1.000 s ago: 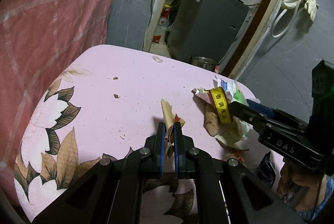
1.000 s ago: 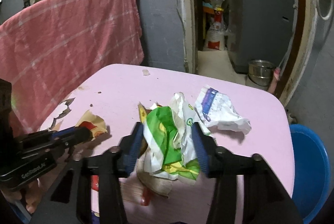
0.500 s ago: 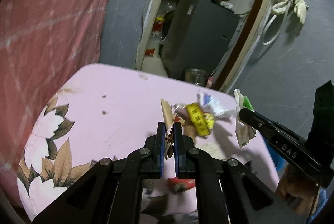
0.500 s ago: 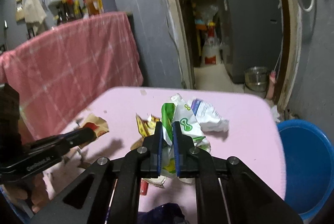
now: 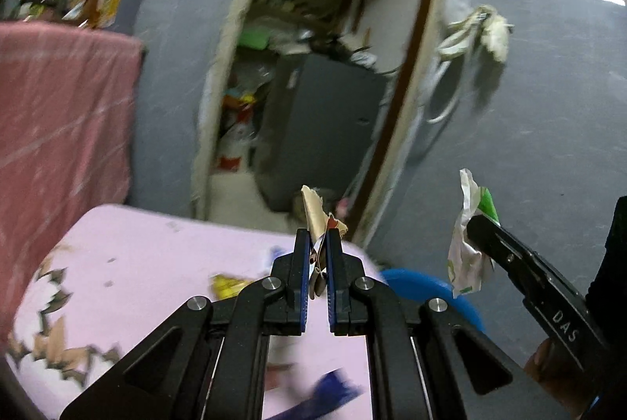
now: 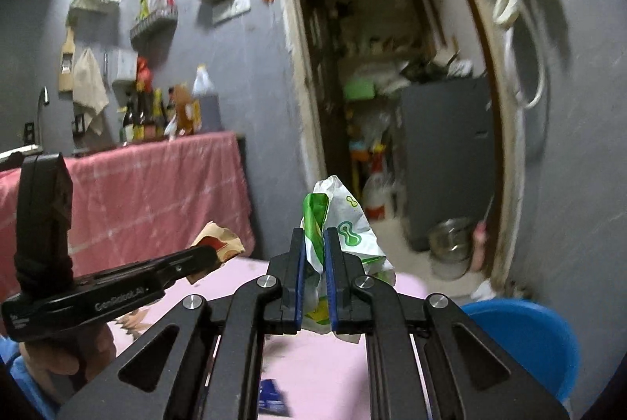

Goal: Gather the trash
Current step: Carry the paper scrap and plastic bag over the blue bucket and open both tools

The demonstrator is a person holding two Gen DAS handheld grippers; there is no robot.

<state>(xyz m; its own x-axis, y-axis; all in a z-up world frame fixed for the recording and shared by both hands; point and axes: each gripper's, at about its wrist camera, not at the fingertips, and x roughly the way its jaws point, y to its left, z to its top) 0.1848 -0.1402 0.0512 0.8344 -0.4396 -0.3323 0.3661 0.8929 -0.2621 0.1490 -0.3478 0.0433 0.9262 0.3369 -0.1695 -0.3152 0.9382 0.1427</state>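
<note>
Left gripper (image 5: 315, 263): my fingers pinch a tan paper scrap (image 5: 313, 208) with a red patch, crumpled, sticking up past the tips.
Right gripper (image 6: 312, 263): my fingers pinch a white-and-green wrapper (image 6: 345, 224), crinkled, with a green looped mark on it.
Where the trash is: both pieces hang in the air above the pink table (image 5: 156, 255); a yellow scrap (image 5: 227, 285) and a blue scrap (image 5: 333, 386) lie blurred on it.
Bucket: a blue bucket (image 6: 525, 337) stands just past the table's right edge.
Change: a second ago my right fingers stood spread around the wrapper on the table and the tan scrap sat low; now both are lifted clear.
Writing: "DAS" on the right gripper's side, "GenRobot.AI" on the left's.
Far: a pink cloth (image 6: 156, 192), then an open doorway (image 6: 392, 106).
</note>
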